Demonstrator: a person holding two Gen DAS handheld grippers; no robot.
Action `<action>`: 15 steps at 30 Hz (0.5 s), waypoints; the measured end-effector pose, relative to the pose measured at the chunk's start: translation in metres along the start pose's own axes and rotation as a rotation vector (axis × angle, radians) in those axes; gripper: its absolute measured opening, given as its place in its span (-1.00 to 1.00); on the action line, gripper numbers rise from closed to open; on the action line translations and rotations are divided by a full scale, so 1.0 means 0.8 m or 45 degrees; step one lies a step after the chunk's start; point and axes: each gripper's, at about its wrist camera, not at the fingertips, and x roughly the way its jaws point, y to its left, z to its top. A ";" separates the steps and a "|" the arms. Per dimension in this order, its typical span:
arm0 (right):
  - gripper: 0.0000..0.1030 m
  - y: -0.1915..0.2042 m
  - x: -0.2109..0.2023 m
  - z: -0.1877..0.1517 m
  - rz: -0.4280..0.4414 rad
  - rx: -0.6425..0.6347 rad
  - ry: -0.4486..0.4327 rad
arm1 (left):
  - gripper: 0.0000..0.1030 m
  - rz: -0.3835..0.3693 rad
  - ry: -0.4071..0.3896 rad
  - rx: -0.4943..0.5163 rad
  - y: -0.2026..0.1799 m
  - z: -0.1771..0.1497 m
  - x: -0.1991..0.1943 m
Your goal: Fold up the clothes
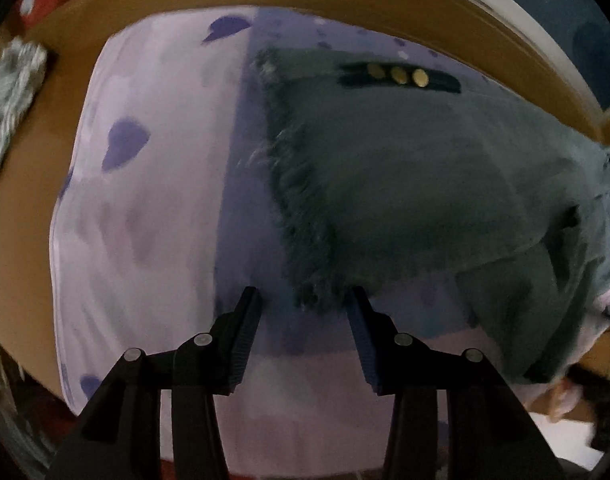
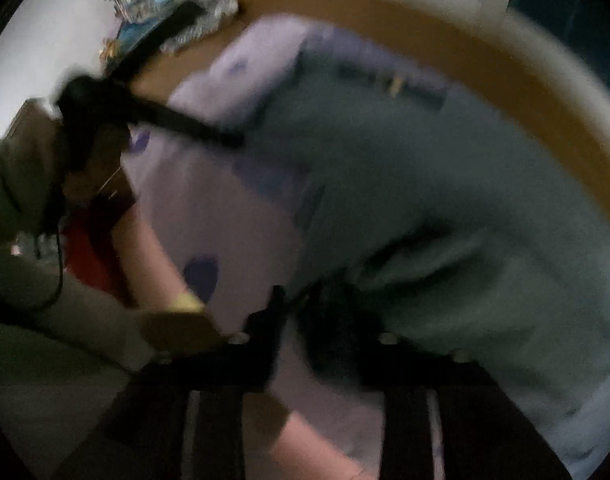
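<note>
A grey-green garment [image 1: 385,168] with a frayed hem and a row of brass buttons [image 1: 397,74] lies on a lavender sheet [image 1: 145,200] with purple spots. My left gripper [image 1: 303,294] is open just above the sheet. The garment's frayed corner lies between its fingertips, and the pads do not press on it. The right wrist view is blurred by motion. There the garment [image 2: 425,200] fills the right side, over the sheet [image 2: 225,208]. My right gripper [image 2: 305,312] stands at the garment's near edge, with a gap between its jaws that shows the sheet.
The sheet covers a brown round table [image 1: 25,220] with a pale rim [image 2: 485,60]. A grey-white patterned cloth [image 1: 9,92] lies at the table's far left. A person's arm [image 2: 157,248] and dark hair [image 2: 89,96] are at the left of the right wrist view.
</note>
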 end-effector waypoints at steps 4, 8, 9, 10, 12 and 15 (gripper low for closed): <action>0.43 0.003 0.019 0.037 -0.217 -0.157 -0.113 | -0.12 0.063 -0.072 0.101 -0.034 0.005 0.006; 0.42 0.006 0.081 0.061 -0.387 -0.268 -0.027 | -0.60 -0.018 -0.091 -0.003 -0.034 0.008 0.002; 0.42 0.008 0.089 0.065 -0.392 -0.278 -0.030 | -0.76 -0.071 -0.077 -0.052 -0.031 0.009 0.002; 0.42 0.010 0.098 0.069 -0.397 -0.287 -0.033 | -0.79 -0.122 -0.062 -0.099 -0.028 0.011 0.002; 0.41 0.013 0.112 0.074 -0.400 -0.299 -0.041 | -0.86 -0.172 -0.027 -0.138 -0.029 0.012 0.003; 0.37 0.011 0.116 0.075 -0.385 -0.293 -0.056 | -0.88 -0.225 0.009 -0.163 -0.033 0.023 -0.005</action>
